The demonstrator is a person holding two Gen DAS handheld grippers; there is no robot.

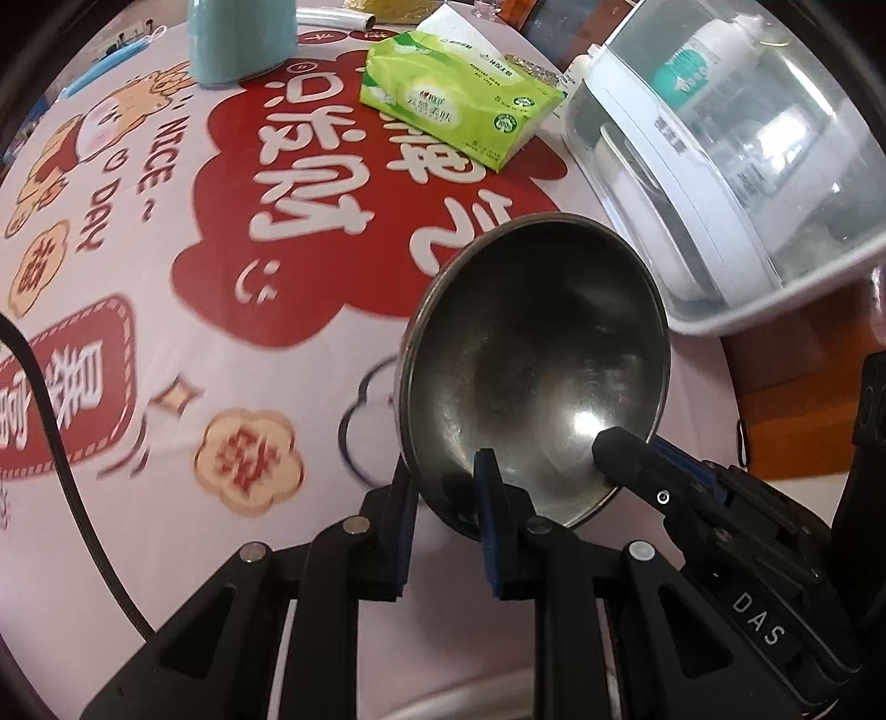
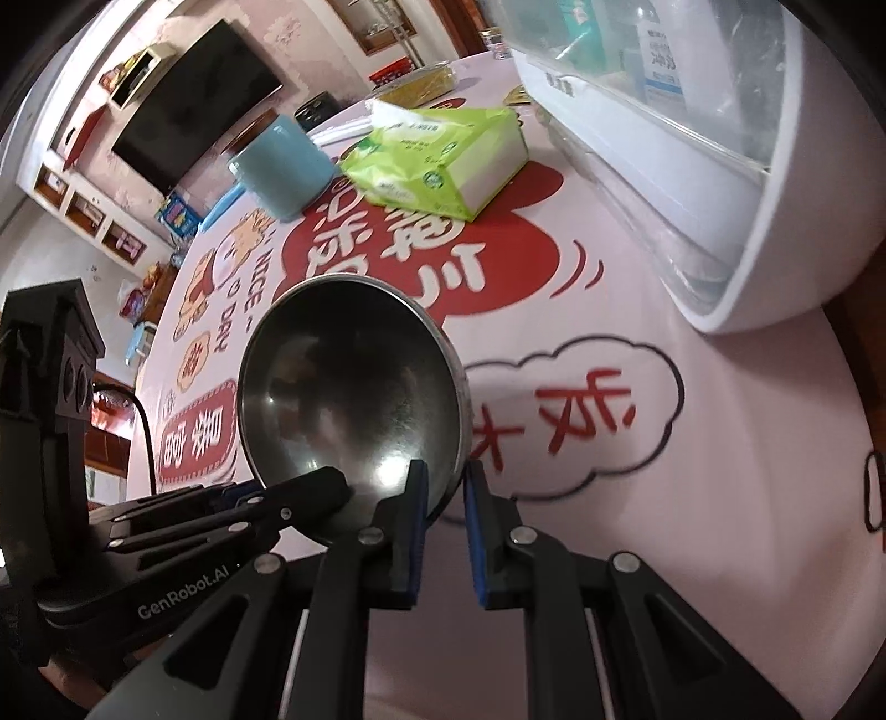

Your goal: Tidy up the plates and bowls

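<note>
A steel bowl (image 1: 531,365) is held tilted above the printed tablecloth, its hollow facing the cameras. My left gripper (image 1: 443,482) is shut on the bowl's lower left rim, one finger inside and one outside. My right gripper (image 2: 443,482) is shut on the bowl's (image 2: 354,399) lower right rim. In the left wrist view the right gripper's fingertip (image 1: 614,448) pokes into the bowl from the right. In the right wrist view the left gripper's fingers (image 2: 310,487) reach the bowl from the left.
A white dish box with a clear lid (image 1: 736,166) stands at the right, also in the right wrist view (image 2: 709,166). A green tissue pack (image 1: 459,105) and a light blue cup (image 1: 238,39) sit further back. A black cable (image 1: 50,410) runs at left.
</note>
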